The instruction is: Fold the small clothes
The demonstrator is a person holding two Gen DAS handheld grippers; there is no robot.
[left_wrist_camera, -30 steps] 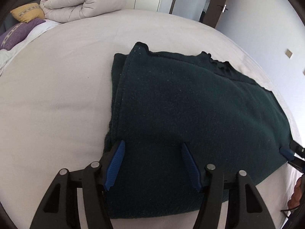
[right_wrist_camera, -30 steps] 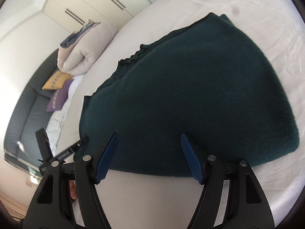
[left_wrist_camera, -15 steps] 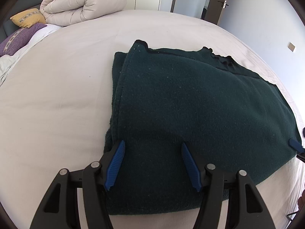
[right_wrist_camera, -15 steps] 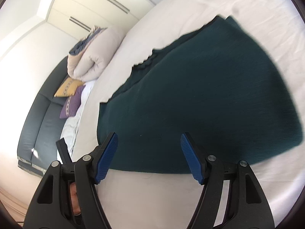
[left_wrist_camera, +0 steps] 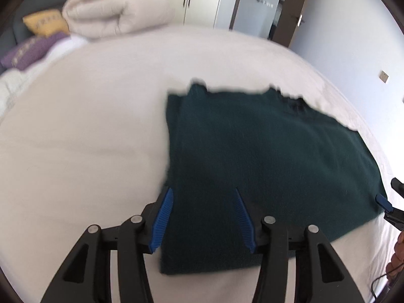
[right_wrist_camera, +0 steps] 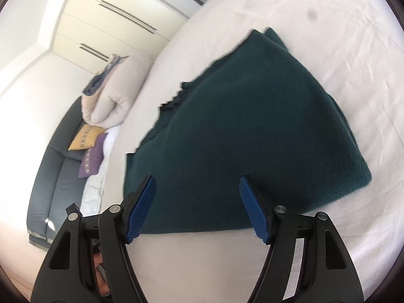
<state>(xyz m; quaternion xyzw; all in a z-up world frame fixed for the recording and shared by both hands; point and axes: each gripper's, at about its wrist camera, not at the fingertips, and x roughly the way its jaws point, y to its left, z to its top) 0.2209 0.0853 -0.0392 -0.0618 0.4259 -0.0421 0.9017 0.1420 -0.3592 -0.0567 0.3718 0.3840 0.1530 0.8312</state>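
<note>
A dark green knitted garment point(left_wrist_camera: 265, 161) lies folded flat on the white bed sheet point(left_wrist_camera: 88, 139); it also shows in the right wrist view point(right_wrist_camera: 252, 131). My left gripper point(left_wrist_camera: 203, 197) is open and empty, its blue fingers spread over the garment's near left corner. My right gripper point(right_wrist_camera: 198, 183) is open and empty above the garment's near edge. The right gripper's blue fingertip point(left_wrist_camera: 382, 200) shows at the garment's right corner in the left wrist view.
A rolled beige duvet point(left_wrist_camera: 118, 12) lies at the far side of the bed, with yellow point(left_wrist_camera: 45, 22) and purple cushions point(left_wrist_camera: 30, 53) on a dark sofa point(right_wrist_camera: 48, 174). Wardrobe doors point(right_wrist_camera: 101, 25) and a room door point(left_wrist_camera: 287, 10) stand beyond the bed.
Both grippers have drawn back and lifted a little from the garment, still open. The garment lies as before.
</note>
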